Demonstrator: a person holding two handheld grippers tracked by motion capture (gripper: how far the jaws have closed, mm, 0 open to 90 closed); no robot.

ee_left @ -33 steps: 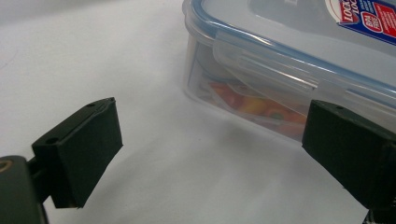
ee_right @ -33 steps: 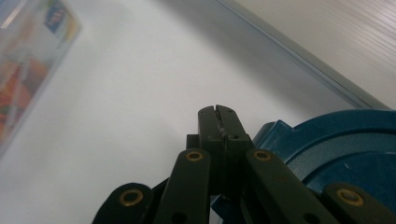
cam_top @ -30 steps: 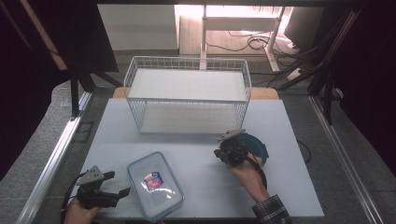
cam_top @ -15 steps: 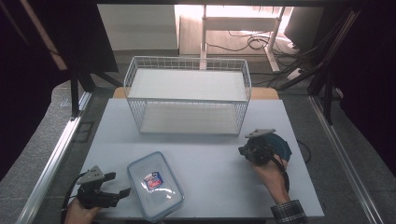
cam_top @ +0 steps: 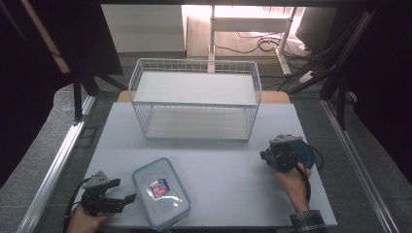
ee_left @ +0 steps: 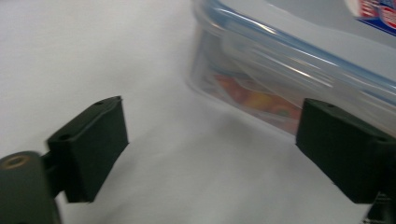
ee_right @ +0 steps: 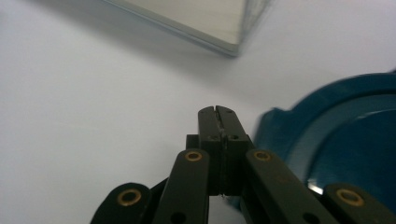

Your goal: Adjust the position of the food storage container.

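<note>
A clear plastic box with a blue-rimmed lid and a label lies near the table's front edge, left of centre. My left gripper sits just left of it, pointing at its side. Its jaws are open and have just been closing. In the left gripper view only bare table lies between the pads, and the box wall stands just beyond the right pad. My right gripper is at the right of the table, shut with nothing between its pads. A teal round dish sits right beside it.
A white wire basket stands at the back middle of the white table, with a white board inside; its corner lies ahead of the right gripper. Metal rails run along both sides of the table.
The right hand and its gripper have moved to the right across the table, and the teal dish has moved with them. The left gripper and the box have stayed in place.
</note>
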